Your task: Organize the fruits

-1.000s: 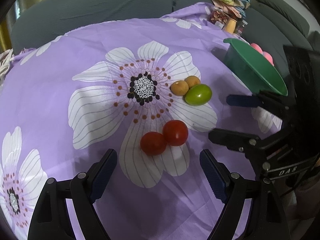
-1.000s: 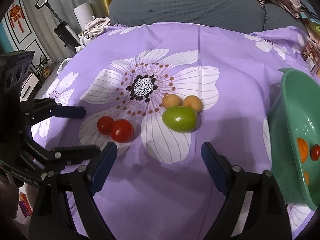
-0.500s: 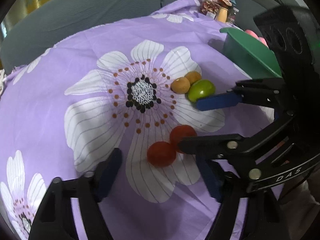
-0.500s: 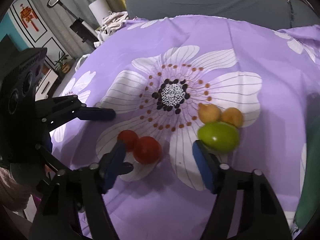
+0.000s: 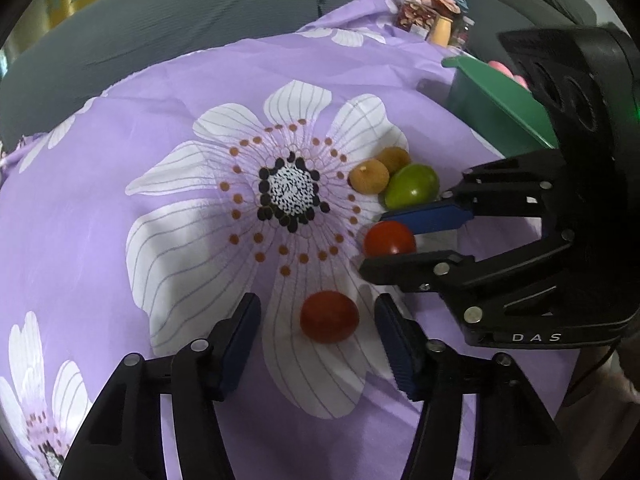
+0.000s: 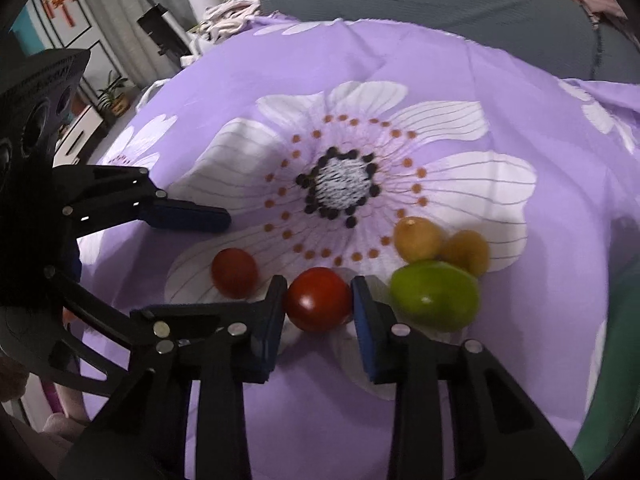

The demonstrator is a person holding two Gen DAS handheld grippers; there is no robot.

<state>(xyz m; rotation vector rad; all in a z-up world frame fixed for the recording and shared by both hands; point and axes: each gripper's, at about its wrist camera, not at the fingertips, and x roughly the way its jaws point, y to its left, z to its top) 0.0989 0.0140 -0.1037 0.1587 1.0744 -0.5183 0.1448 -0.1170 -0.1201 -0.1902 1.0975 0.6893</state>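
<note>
Right claw [image 6: 319,300] clenched on a red tomato [image 6: 318,299], both blue pads pressed against its sides, the fruit low over the purple flowered cloth [image 6: 500,92]; whether it touches the cloth cannot be told. Seen from the left wrist, same right claw [image 5: 394,240] reaching in from the right edge, with that tomato [image 5: 389,239] between its upper blue pad and lower black finger. Left claw [image 5: 318,346] spread wide and released, a second red tomato [image 5: 329,317] lying on the cloth between its pads with a clear gap on each side, touched by neither. In the right wrist view, that second tomato [image 6: 234,273] resting just beside the gripped one, apart from it, with the left claw [image 6: 192,240] framing it from the left. Green fruit [image 6: 435,297] just right of the right claw's pad, close but apart. Two small yellow-brown fruits [image 6: 418,239] directly behind the green one and touching it. Green bowl [image 5: 492,108] at the right edge of the cloth, seen from outside, contents hidden, something pink behind its rim. Grey sofa [image 5: 200,8] beyond the far edge of the cloth. Open cloth to the left and behind the fruits, over the big white flower [image 5: 288,192].
</note>
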